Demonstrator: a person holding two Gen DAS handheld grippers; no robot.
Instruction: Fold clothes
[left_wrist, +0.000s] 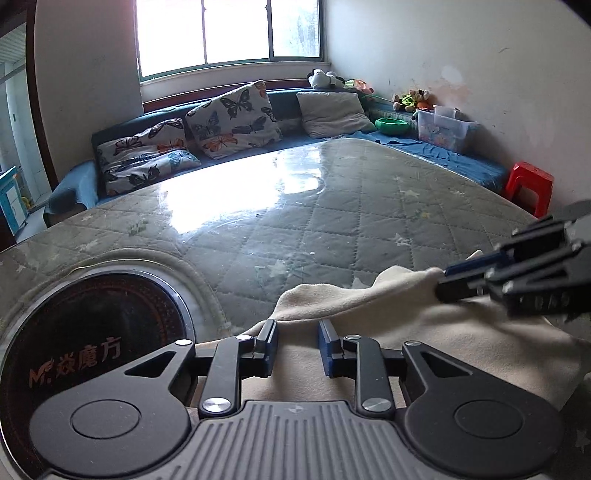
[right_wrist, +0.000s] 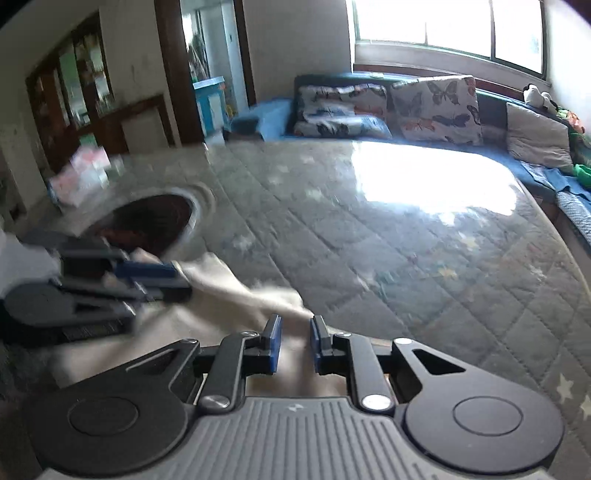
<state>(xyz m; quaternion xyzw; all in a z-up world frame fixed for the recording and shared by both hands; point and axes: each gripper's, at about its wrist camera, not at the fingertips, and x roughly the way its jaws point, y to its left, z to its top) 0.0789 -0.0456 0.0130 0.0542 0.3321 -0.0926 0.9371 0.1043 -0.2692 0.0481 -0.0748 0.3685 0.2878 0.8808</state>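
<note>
Daylight from a wide window (left_wrist: 229, 33) glares off the glossy clear cover over a quilted grey-green cloth with pale stars, which dresses the bench (left_wrist: 332, 206). Set into the near left of that surface is a round dark cooktop (left_wrist: 99, 325) with a metal rim and orange lettering. Behind the bench runs a blue corner sofa (left_wrist: 461, 158) carrying two butterfly-print cushions (left_wrist: 236, 118), a plain grey cushion (left_wrist: 332, 114), soft toys (left_wrist: 327, 78) along the sill, a green bowl (left_wrist: 392, 125) and a clear storage box (left_wrist: 443, 129). A red plastic stool (left_wrist: 530, 188) stands by the scuffed white wall. The right wrist view, blurred on its left side, also takes in a dark wooden cabinet (right_wrist: 74, 92) and a doorway (right_wrist: 210, 66).

A cream garment (left_wrist: 369, 306) lies bunched at the near edge of the bench, just right of the cooktop. The left hand-held gripper (left_wrist: 297, 345) sits low over it, its blue-padded fingers (left_wrist: 328, 347) set a moderate gap apart with cloth showing between them but not pinched. The right hand-held gripper (right_wrist: 295, 343) likewise stands parted, narrowly, over the cloth's far edge; in the left wrist view its tips reach in from the right at a raised fold, though whether they actually press the fabric cannot be told.
</note>
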